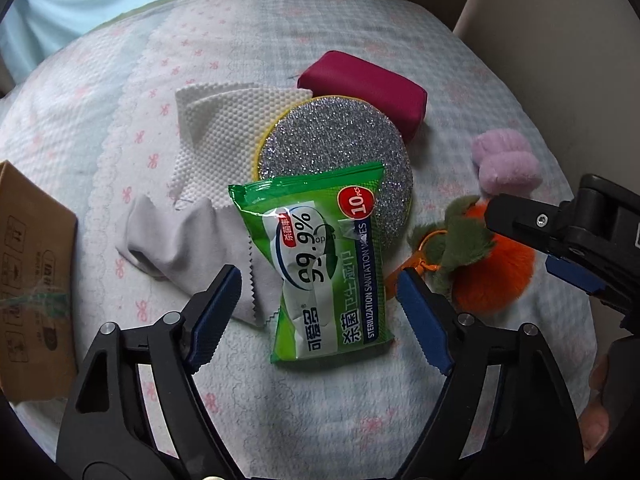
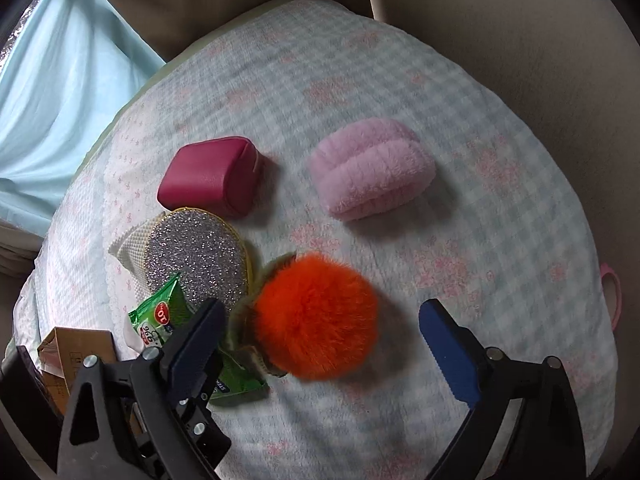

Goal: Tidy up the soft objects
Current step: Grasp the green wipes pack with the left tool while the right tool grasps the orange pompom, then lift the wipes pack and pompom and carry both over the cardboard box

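Note:
A green wet-wipes pack lies on the checked blanket, between the fingers of my open left gripper. Under it lie a glittery round sponge, a white textured cloth and a grey cloth. A magenta pouch sits behind them. An orange pom-pom keychain with green leaves lies between the fingers of my open right gripper, which also shows in the left wrist view. A pink fluffy roll lies farther back.
A cardboard box stands at the left edge of the blanket. Beige cushions rise behind and to the right. A light blue curtain hangs at the left. A pink loop shows at the right edge.

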